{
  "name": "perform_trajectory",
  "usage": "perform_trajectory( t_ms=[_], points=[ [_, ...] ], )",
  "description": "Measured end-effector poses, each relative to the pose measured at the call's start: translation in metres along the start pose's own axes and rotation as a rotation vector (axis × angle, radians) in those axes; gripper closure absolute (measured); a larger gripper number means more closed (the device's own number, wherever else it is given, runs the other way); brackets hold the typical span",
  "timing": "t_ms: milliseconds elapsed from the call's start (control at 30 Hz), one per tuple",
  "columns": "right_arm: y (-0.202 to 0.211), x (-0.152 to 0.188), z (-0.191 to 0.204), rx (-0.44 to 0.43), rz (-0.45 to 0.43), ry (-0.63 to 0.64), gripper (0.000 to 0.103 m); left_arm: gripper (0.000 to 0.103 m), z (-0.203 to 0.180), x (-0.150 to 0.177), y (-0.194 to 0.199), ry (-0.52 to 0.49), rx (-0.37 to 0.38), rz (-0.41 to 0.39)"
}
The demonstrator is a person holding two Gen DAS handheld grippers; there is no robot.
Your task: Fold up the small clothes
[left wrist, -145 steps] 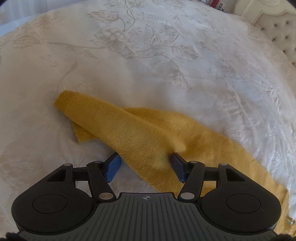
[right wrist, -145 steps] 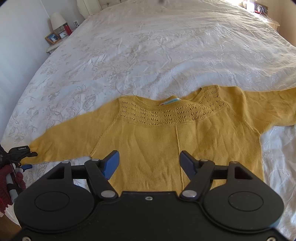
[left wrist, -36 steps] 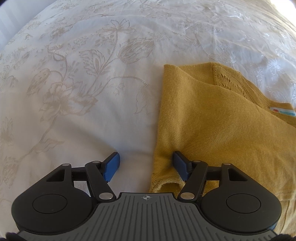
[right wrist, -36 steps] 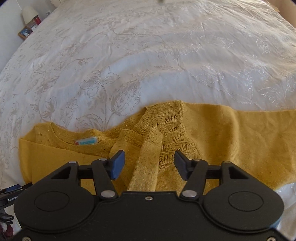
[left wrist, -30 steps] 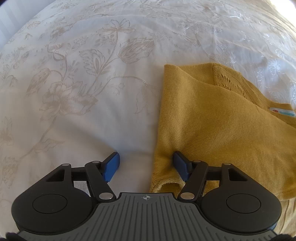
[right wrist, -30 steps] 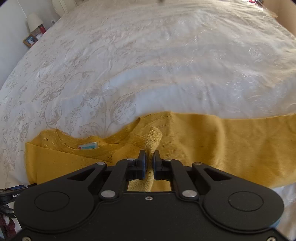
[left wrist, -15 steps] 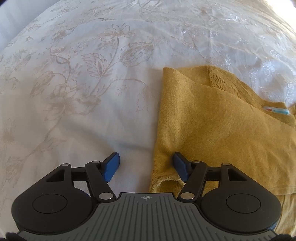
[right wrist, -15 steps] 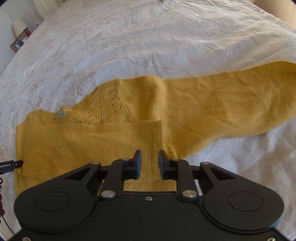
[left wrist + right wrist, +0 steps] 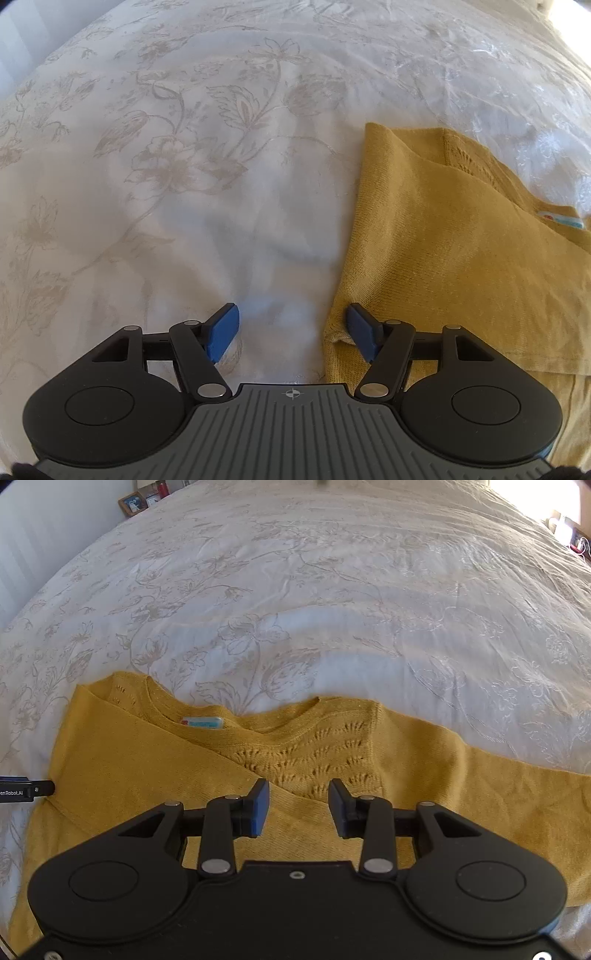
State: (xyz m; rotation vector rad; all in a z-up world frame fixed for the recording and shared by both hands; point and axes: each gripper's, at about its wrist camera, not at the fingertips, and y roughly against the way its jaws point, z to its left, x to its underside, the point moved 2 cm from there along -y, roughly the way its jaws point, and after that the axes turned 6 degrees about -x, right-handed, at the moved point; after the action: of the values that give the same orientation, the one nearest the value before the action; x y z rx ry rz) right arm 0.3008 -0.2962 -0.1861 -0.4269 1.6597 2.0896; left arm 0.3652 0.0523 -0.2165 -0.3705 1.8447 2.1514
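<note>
Mustard-yellow knit: a small sweater [image 9: 332, 760] lies flat on the white floral bedspread [image 9: 332, 609], at the near edge of the bed, neckline and label [image 9: 202, 722] toward the far side. One sleeve is folded diagonally across the body; the other sleeve [image 9: 517, 794] runs out flat toward the bed's right-hand side.

Right gripper [image 9: 298, 805] hangs over the chest, just below the lace yoke. Its jaws are opening, with nothing pinched; the cuff end of the folded sleeve lies loose beneath them. Left gripper [image 9: 291, 328] sits at the sweater's folded side edge, toward the bed's left side, jaws about half spread and empty. One pad is over bare bedspread and the other over knit; whether it touches the knit is not clear.

Handling, as judged: light, soft, limp fabric. It will drape and sag from any pinch and likely drag on the bedspread rather than slide. Knit stretches, so pull gently. Open lace at the yoke could snag a pad.

Best holds, I reckon: the outstretched sleeve near its cuff for the next fold; later the hem corners. Pinch an edge through both layers.
</note>
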Motion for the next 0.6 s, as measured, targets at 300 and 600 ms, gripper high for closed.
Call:
perform_trajectory(
  t_ms=[300, 600],
  points=[
    [0.012, 0.045, -0.004, -0.007, 0.055, -0.109, 0.057, 0.047, -0.024, -0.015, 0.047, -0.151, 0.040, -0.212],
    [0.024, 0.093, -0.039, 0.156, 0.122, -0.338, 0.054, 0.045, -0.041, -0.004, 0.000, -0.197, 0.047, -0.060]
  ],
)
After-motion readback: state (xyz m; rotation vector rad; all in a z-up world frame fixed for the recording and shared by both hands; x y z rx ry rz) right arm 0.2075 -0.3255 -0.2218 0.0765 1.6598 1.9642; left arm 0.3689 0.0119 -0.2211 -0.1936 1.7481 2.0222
